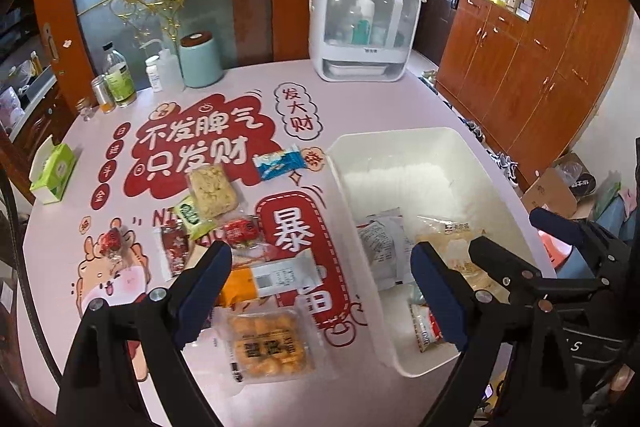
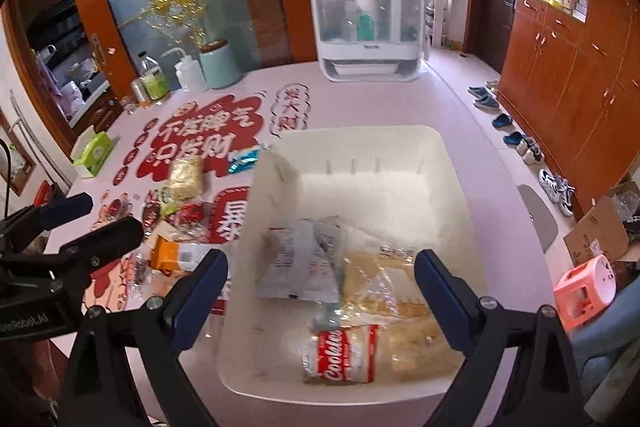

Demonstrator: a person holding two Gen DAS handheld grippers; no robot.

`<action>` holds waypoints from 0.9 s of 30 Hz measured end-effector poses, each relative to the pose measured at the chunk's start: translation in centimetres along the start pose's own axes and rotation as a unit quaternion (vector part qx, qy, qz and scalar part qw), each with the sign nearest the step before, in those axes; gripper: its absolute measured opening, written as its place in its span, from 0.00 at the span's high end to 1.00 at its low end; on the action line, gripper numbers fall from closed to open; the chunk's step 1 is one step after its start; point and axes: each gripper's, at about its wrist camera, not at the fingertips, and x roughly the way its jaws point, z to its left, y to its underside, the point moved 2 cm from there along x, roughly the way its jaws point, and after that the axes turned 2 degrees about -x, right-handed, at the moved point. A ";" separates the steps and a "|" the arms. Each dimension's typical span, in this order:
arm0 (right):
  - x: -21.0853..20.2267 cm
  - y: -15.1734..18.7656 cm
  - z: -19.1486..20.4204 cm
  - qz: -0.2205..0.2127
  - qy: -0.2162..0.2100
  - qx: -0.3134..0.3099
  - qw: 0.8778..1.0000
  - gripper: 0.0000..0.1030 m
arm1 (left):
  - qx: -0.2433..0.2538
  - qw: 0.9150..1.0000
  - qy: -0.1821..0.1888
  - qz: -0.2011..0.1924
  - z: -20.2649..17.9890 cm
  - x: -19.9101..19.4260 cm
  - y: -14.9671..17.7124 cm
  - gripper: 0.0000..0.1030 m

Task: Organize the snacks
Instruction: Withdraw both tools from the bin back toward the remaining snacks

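Note:
A white bin [image 1: 430,141] [image 2: 276,195] stands on the round table and holds a grey packet [image 2: 298,263], a clear yellow packet [image 2: 384,291] and a red-and-white cookie packet [image 2: 344,353]. Left of the bin lie loose snacks: a packet of orange puffs [image 1: 266,347], an orange-and-white bar [image 1: 272,281], a beige cracker pack [image 1: 211,191], a blue wrapper [image 1: 278,161] and small red and green packets. My left gripper [image 1: 322,287] is open above the loose snacks. My right gripper [image 2: 320,291] is open and empty above the bin.
A white countertop cabinet [image 1: 362,27] stands at the table's far side. Bottles and a mint canister [image 1: 200,61] stand far left, with a green tissue box [image 1: 54,171] at the left edge. Wooden cupboards, shoes, a cardboard box and a pink stool [image 2: 586,291] are to the right.

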 end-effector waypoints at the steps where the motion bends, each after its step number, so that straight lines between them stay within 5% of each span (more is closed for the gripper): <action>1: -0.2 -0.1 0.6 -0.006 0.003 -0.003 1.000 0.07 | -0.001 1.000 -0.002 -0.004 0.7 -0.4 0.2 0.12; 19: -1.6 -1.3 13.2 -0.059 -0.026 -0.029 0.997 0.08 | -0.045 0.997 -0.037 -0.042 15.4 -5.9 0.7 0.12; 27: -1.3 -1.7 16.5 -0.075 -0.024 -0.032 0.996 0.08 | -0.077 0.989 -0.065 -0.105 21.7 -7.5 0.5 0.12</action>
